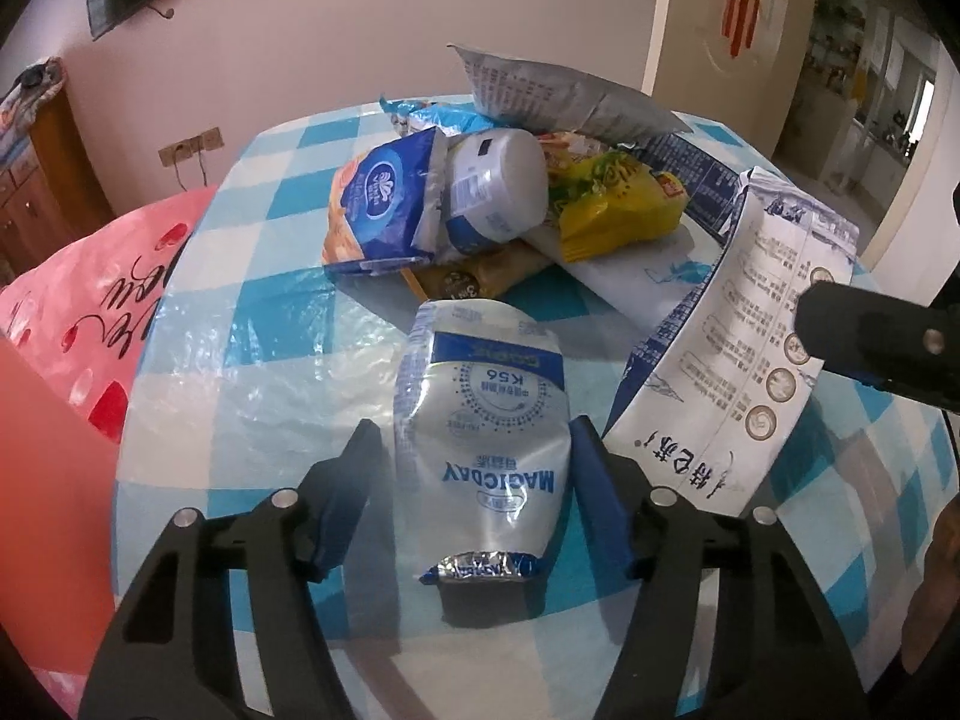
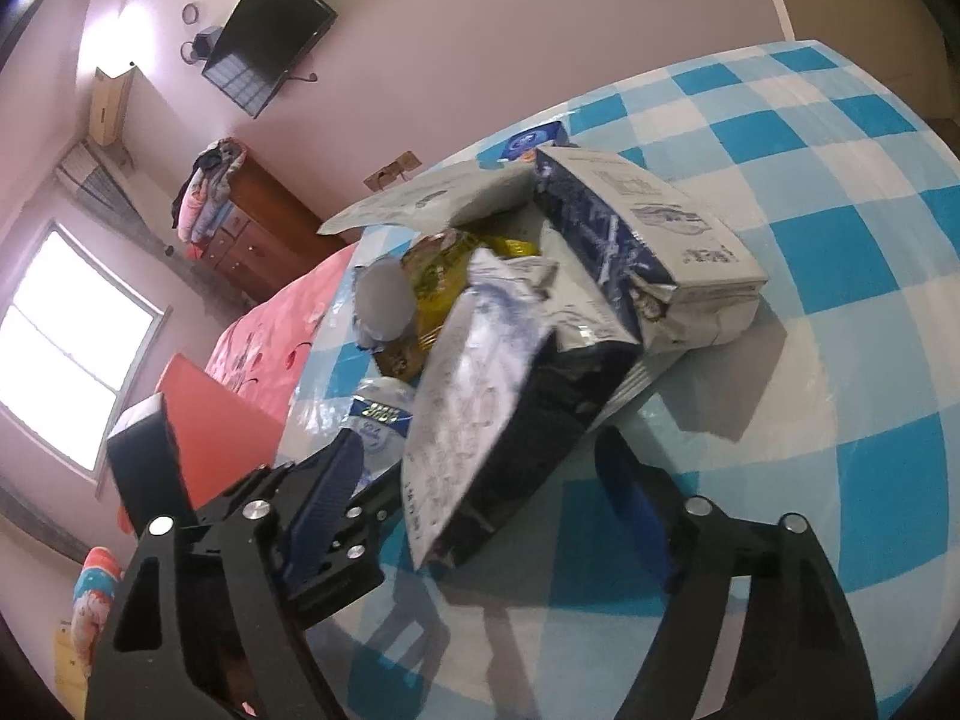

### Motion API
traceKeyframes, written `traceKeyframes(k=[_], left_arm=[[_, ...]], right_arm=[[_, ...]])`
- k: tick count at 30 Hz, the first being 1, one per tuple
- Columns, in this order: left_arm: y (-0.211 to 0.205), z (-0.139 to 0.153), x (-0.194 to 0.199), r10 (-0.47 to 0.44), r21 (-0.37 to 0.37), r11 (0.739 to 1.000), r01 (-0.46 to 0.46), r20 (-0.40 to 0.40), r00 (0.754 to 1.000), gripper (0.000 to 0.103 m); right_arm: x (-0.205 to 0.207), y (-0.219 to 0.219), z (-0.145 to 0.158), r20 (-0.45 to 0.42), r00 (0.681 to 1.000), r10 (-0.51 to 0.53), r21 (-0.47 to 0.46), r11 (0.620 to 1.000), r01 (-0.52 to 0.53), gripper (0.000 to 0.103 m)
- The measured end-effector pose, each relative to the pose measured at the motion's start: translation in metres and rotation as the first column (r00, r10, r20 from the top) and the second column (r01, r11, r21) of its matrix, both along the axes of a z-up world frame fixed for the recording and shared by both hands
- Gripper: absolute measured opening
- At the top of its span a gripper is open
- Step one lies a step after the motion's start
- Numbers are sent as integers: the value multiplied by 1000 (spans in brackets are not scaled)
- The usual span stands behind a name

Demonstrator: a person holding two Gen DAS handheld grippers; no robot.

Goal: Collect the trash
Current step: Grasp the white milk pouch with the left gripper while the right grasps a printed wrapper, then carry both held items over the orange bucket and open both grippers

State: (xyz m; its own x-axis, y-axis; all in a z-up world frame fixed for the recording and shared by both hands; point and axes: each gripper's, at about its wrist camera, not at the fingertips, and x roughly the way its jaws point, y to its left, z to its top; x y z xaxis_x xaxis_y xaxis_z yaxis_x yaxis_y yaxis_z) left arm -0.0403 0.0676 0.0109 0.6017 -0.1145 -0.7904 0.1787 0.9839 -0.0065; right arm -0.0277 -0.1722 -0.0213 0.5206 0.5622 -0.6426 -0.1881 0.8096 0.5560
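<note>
Open checked tablecloth (image 2: pixel 840 312) lies clear to the right of the litter. Centre blocked by a heap: tissue pack (image 1: pixel 384 204), white cup (image 1: pixel 498 186), yellow noodle packet (image 1: pixel 618 204), grey foil bag (image 1: pixel 558 90). A tall white printed bag (image 1: pixel 732 360) stands just beside the MAGICDAY pouch (image 1: pixel 480 450). A red plastic bag (image 1: pixel 78 312) crowds the table's left edge.

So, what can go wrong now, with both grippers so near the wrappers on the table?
1. The silver pouch lies loose between the open left fingers; its glossy film may slip out as they shut.
2. The white bag leans on the pile between the open right fingers; lifting it could topple the white cup or the yellow wrapper.
3. The two grippers are very close, so they might bump.
</note>
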Motion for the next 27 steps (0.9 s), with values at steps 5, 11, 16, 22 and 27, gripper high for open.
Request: traceKeyframes(k=[5, 11, 16, 22, 27], left_arm=[[-2, -1, 1, 8, 16, 1000, -8, 14, 1000, 65], [0, 1, 3, 51, 5, 999, -51, 21, 999, 52], [11, 4, 2, 92, -68, 994, -91, 8, 996, 50], [21, 6, -8, 123, -134, 983, -123, -2, 992, 50], [26, 18, -21, 133, -160, 979, -126, 29, 991, 50]], right_arm=[[5, 0, -8, -4, 1000, 9, 11, 1000, -9, 76], [6, 1, -13, 23, 999, 40, 62, 997, -42, 75], [4, -1, -14, 33, 997, 68, 68, 995, -71, 35], [-14, -2, -5, 76, 994, 76, 38, 996, -79, 33], [-27, -2, 12, 114, 991, 63, 19, 998, -66, 30]])
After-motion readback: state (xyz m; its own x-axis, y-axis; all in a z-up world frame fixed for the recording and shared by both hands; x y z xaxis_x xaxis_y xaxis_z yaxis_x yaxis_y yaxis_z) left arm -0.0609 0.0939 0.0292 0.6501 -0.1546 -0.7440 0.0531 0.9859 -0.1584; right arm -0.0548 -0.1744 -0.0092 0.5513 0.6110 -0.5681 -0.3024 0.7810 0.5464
